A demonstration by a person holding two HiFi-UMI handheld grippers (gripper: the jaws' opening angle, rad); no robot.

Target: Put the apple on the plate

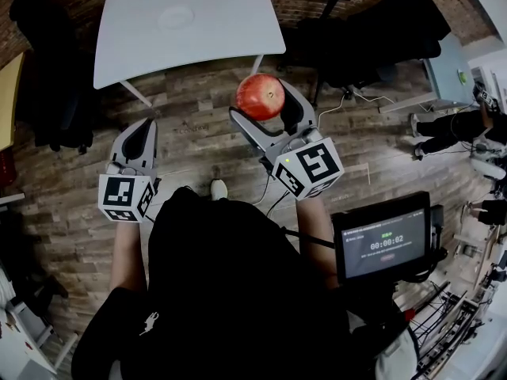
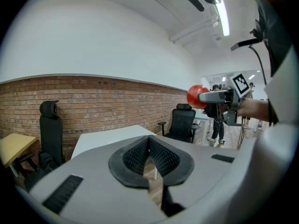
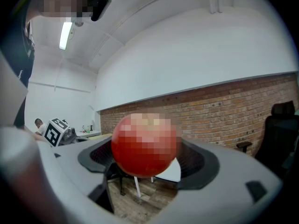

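My right arm reaches forward and a little inward, and my right gripper (image 1: 263, 105) is raised in the air over the wooden floor (image 1: 198, 125), short of the near edge of the white surface (image 1: 230, 22). Its jaws are clamped on the apple (image 1: 260, 95), one on each side, with the fruit standing proud of the tips. My left gripper (image 1: 141, 137) is lower and off to the left, pointing ahead with its marker cube towards me. Its jaws are pressed together with nothing between them, the ribbed pads (image 2: 163, 157) meeting at the front.

The apple is round and red, shading to orange, with a small dimple showing towards its right side in the head view. From my left gripper it shows as a red ball (image 2: 196, 96) at the tip of the right gripper (image 2: 217, 97). A pale round plate (image 1: 176, 16) sits well ahead on the surface, apart from the apple.
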